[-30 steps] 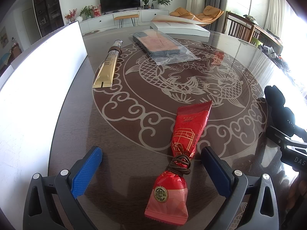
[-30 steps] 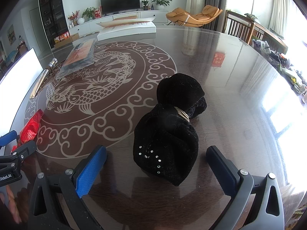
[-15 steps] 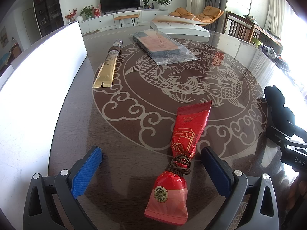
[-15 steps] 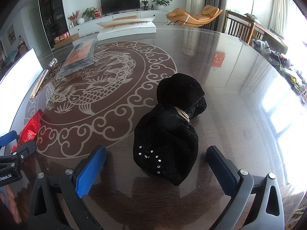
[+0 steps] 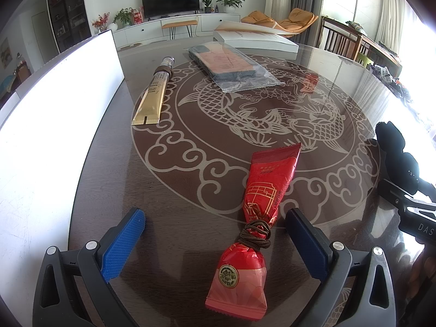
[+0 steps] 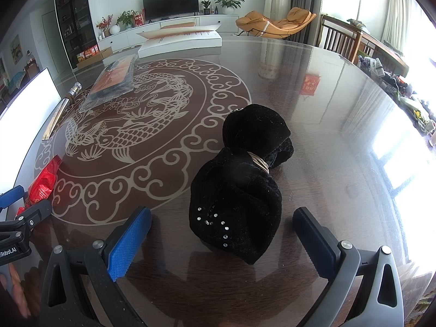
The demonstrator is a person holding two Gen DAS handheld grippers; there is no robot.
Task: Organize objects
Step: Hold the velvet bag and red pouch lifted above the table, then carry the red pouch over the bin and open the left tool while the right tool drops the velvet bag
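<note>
two grippers held wide | left gripper [image 5: 215,233]: red packet [image 5: 252,212] framed between fingers, ungripped; right gripper [image 6: 222,229]: black pouch [image 6: 239,190] framed, ungripped; glass table [image 6: 327,114]

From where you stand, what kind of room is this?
Most likely a home living-dining room: a black flat-screen television on a long white cabinet, an orange lounge chair, and this glossy dark carp-patterned table.

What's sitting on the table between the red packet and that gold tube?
Nothing. In the left wrist view, only bare table with its printed cloud scrolls lies between the red packet and the gold tube.
</note>
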